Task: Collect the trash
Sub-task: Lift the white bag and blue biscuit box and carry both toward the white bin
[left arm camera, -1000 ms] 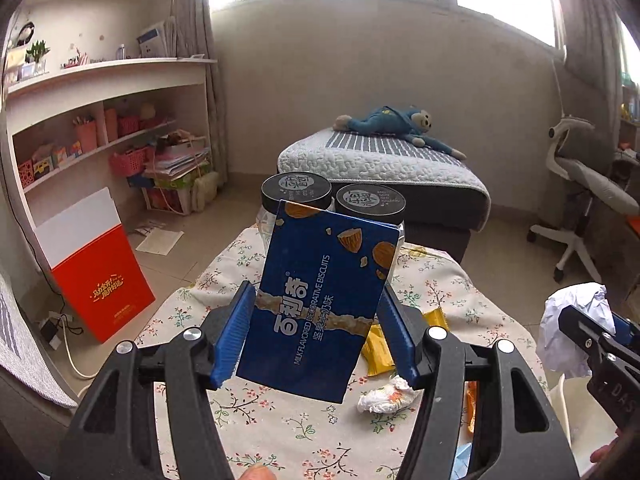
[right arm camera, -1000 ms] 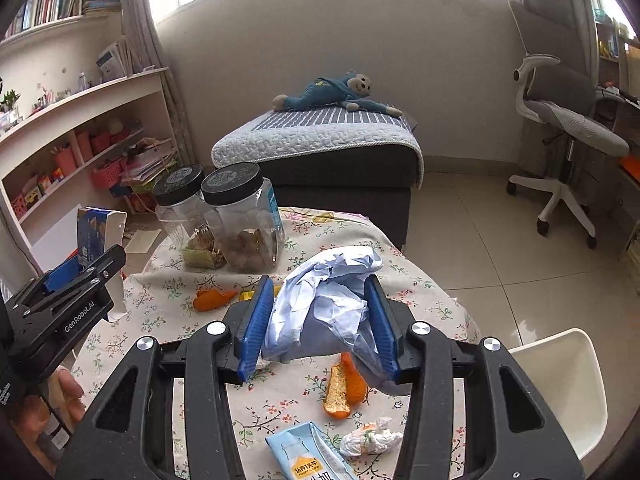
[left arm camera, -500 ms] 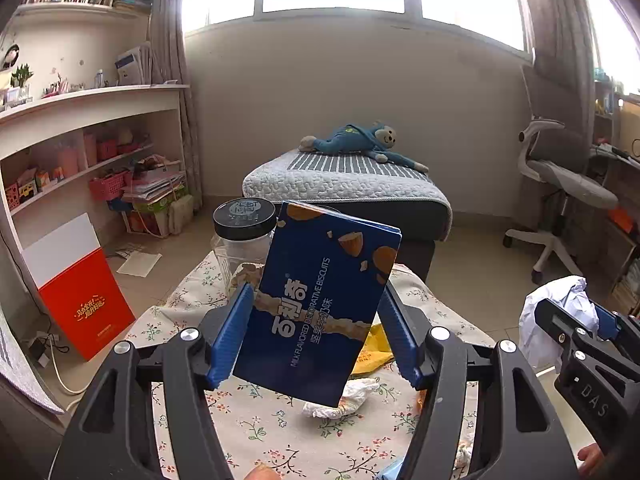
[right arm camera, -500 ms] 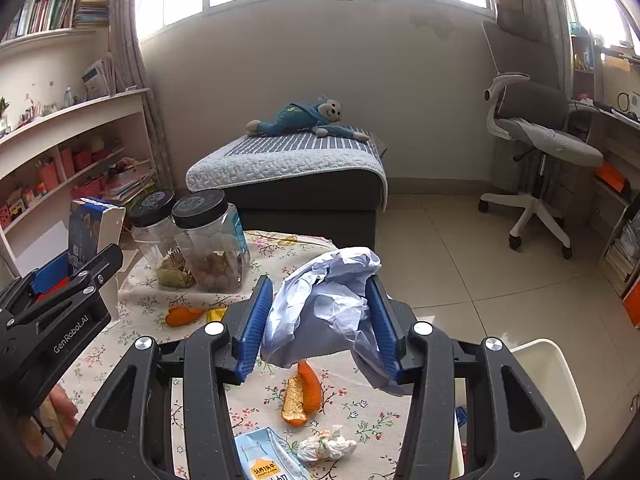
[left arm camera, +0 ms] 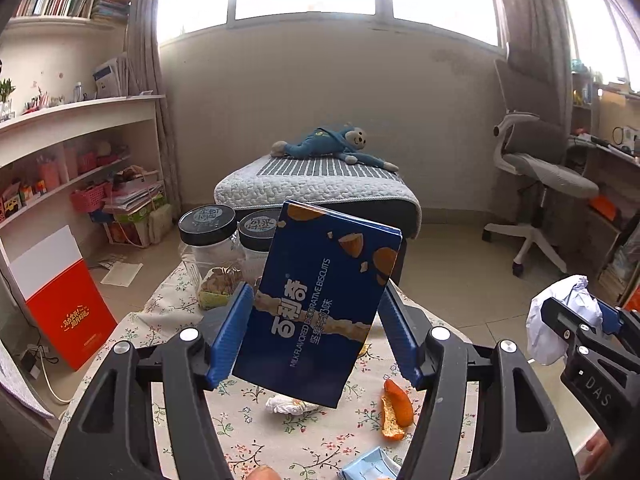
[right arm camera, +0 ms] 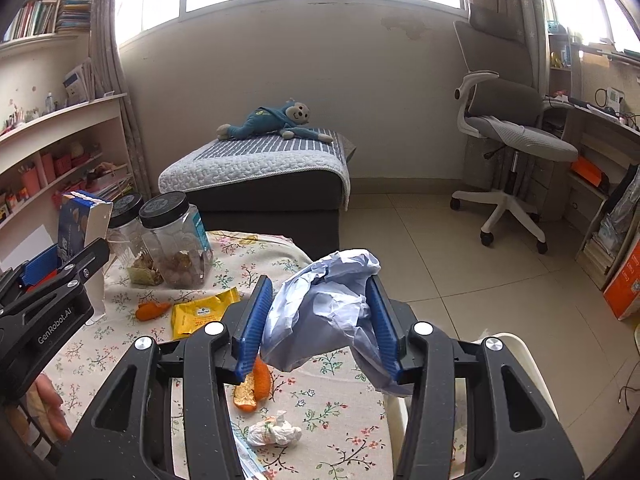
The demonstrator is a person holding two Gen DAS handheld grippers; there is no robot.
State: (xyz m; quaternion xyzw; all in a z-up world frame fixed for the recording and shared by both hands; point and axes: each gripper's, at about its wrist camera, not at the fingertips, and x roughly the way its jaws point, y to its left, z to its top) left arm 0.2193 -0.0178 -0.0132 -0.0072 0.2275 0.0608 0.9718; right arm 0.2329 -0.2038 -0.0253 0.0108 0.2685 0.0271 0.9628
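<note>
My left gripper [left arm camera: 316, 332] is shut on a blue biscuit box [left arm camera: 320, 304] and holds it upright above the floral table [left arm camera: 168, 328]. My right gripper [right arm camera: 320, 320] is shut on a crumpled pale blue paper [right arm camera: 324, 304], held above the table's right edge. In the left wrist view the paper [left arm camera: 560, 320] shows at the far right. In the right wrist view the box [right arm camera: 76, 220] shows at the far left. On the table lie orange peel [right arm camera: 252, 388], a crumpled tissue [right arm camera: 274, 432], a yellow wrapper [right arm camera: 200, 312] and another peel [right arm camera: 150, 310].
Two black-lidded jars [right arm camera: 176, 240] stand at the table's far side. A white bin rim [right arm camera: 520, 360] sits beside the table on the right. A light blue carton [left arm camera: 370, 466] lies near the front edge. A bed [right arm camera: 260, 172], office chair [right arm camera: 516, 144] and shelves [left arm camera: 60, 160] surround the table.
Both grippers have drawn back and risen with their loads still held. More of the table's near side with peel and tissue has come into view.
</note>
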